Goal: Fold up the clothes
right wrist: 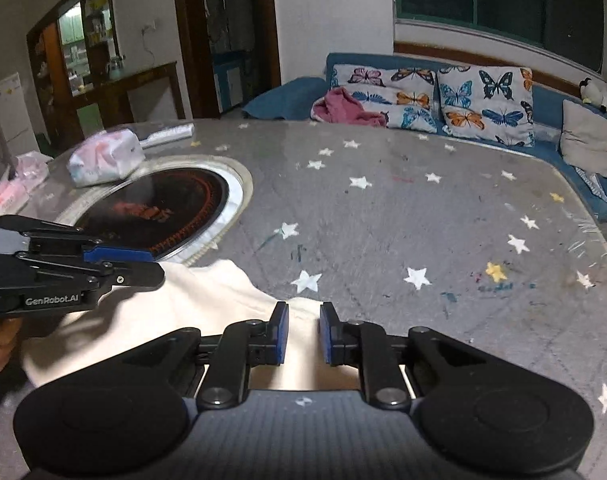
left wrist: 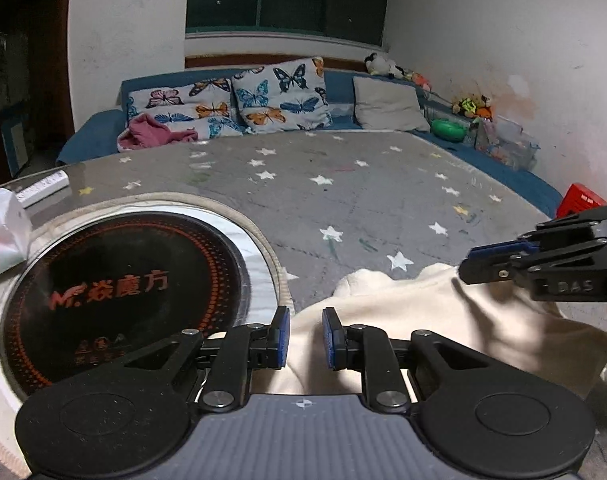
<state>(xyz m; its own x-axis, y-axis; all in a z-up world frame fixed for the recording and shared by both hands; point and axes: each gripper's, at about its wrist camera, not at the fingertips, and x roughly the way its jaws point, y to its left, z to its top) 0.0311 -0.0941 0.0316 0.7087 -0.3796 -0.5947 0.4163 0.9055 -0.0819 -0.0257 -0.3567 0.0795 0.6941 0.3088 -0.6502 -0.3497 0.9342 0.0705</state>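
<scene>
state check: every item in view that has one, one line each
Cloth: cream, bunched, unfolded on the table.
Left claw: narrow gap, cloth between the pads; grip unclear.
Right claw: same, over the cloth's edge.
Cooktop: set into the table, no glow.
Pink garment: crumpled on the sofa.

I've got my right gripper [right wrist: 303, 334] low over the near edge of the cream cloth [right wrist: 207, 300], blue pads a small way apart with cloth between them, though I can't tell if they pinch it. My left gripper [right wrist: 151, 266] reaches in from the left above the same cloth. Grey star-print table cover [right wrist: 423, 208] spreads ahead, round black cooktop [right wrist: 159, 212] far left, butterfly cushions [right wrist: 483, 100] beyond.
</scene>
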